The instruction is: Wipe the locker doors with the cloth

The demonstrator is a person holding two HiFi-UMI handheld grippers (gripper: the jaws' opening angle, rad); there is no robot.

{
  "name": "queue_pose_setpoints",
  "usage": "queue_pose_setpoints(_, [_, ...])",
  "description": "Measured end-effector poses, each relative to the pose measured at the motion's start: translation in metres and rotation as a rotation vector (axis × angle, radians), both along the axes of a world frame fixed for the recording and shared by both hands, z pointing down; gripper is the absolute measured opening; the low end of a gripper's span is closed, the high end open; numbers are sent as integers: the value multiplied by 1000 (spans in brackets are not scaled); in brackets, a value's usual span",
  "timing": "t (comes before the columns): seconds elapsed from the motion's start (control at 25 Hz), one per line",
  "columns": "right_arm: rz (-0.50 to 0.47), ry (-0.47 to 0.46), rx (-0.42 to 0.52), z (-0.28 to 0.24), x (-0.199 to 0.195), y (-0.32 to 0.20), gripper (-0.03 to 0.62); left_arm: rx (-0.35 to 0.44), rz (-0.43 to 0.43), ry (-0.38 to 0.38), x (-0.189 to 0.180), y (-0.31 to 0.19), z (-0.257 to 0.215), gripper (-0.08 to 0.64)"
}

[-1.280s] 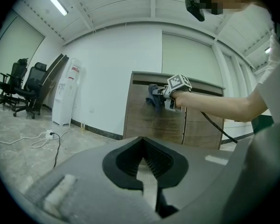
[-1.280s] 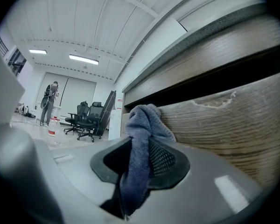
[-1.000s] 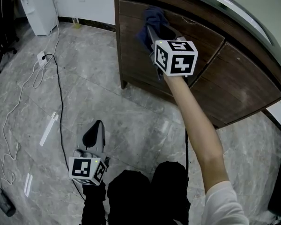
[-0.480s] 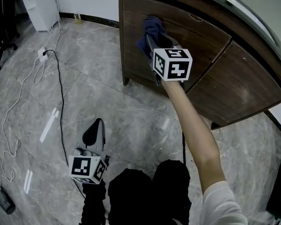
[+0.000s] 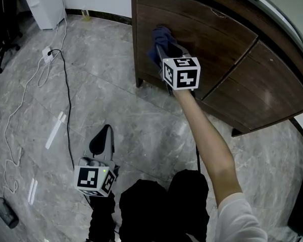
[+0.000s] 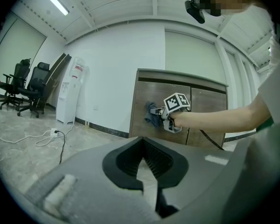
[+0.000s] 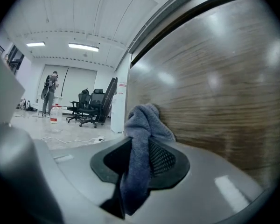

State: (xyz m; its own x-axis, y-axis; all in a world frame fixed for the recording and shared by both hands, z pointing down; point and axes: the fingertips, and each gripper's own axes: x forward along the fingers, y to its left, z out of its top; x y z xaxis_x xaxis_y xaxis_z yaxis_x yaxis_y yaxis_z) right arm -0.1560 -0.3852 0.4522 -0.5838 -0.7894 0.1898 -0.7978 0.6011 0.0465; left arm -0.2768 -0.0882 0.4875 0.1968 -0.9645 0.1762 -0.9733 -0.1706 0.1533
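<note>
The fingers of the right gripper pinch the blue cloth. It runs long along them. Its bunched end touches the left locker door, and its tail is hidden inside. The fingers of the left gripper are together and empty.

Grey marble-tile floor, white wall beyond the jaws in the left gripper view, white water dispenser and black office chairs far left of them, ceiling strip light above left, black cable on the floor.

Grey marble floor bears a black cable, a power strip and 2 white strips.
</note>
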Motion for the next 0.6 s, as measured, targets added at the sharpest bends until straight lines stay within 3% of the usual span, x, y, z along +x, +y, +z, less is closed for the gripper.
queue_pose_setpoints(0.6, [-15, 32, -137, 85, -15, -3, 103, -34, -12, 9, -8, -1, 15, 3])
